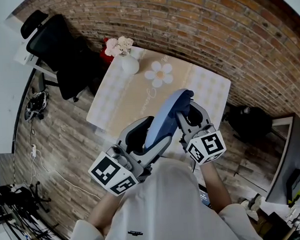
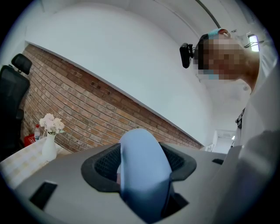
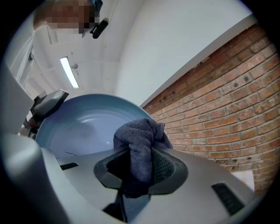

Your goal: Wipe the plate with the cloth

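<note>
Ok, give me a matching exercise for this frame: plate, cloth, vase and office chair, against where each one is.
Things:
1. plate
2. cloth
3. vase
4. office chair

Places:
A. on the floor beside the table
B. between the left gripper's jaws
C. standing on the table
D. between the right gripper's jaws

Pairs: 1-B, 2-D, 3-C, 4-A

- Head view looks steeply down from above onto the tabletop (image 1: 120, 101).
- Left gripper view tilts upward, close against the plate (image 2: 144, 175), sharing the vase (image 2: 49, 148) with head view.
- Right gripper view, also upward, looks past the cloth (image 3: 140, 148) at the same plate.
</note>
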{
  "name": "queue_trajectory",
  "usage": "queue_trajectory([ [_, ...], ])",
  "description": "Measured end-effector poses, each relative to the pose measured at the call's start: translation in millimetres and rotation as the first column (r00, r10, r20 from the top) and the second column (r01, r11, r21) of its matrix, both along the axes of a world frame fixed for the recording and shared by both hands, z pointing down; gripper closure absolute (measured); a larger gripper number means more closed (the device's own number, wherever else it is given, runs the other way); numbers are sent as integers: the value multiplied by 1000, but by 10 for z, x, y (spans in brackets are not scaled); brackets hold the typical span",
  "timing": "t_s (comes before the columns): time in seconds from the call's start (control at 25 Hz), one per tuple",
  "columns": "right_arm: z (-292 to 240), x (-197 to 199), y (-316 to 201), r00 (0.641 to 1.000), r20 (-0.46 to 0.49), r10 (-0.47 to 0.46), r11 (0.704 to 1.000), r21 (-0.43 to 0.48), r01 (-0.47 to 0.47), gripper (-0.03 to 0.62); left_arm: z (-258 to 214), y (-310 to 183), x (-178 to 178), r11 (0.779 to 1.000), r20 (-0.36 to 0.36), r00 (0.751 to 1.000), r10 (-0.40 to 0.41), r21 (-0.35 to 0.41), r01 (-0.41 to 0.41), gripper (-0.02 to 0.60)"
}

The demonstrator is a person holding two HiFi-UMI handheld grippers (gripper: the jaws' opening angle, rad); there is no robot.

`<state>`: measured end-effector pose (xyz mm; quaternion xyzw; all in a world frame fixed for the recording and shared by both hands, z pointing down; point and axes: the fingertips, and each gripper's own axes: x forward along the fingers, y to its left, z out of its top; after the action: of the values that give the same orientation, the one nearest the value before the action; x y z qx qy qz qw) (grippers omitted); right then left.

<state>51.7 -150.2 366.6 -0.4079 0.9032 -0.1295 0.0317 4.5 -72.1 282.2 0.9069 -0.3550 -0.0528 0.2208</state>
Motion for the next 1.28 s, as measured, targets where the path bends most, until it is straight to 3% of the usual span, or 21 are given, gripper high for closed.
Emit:
queue_trajectory([
  [0.44, 416, -9, 54, 999, -46, 3, 995, -103, -8, 468, -116, -73, -56, 999, -47, 998, -32, 20, 33, 305],
  [1.28, 755, -352, 573, 990, -72, -125, 971, -214, 107, 468, -88, -395, -163, 996, -98, 991, -91, 0, 91, 305],
])
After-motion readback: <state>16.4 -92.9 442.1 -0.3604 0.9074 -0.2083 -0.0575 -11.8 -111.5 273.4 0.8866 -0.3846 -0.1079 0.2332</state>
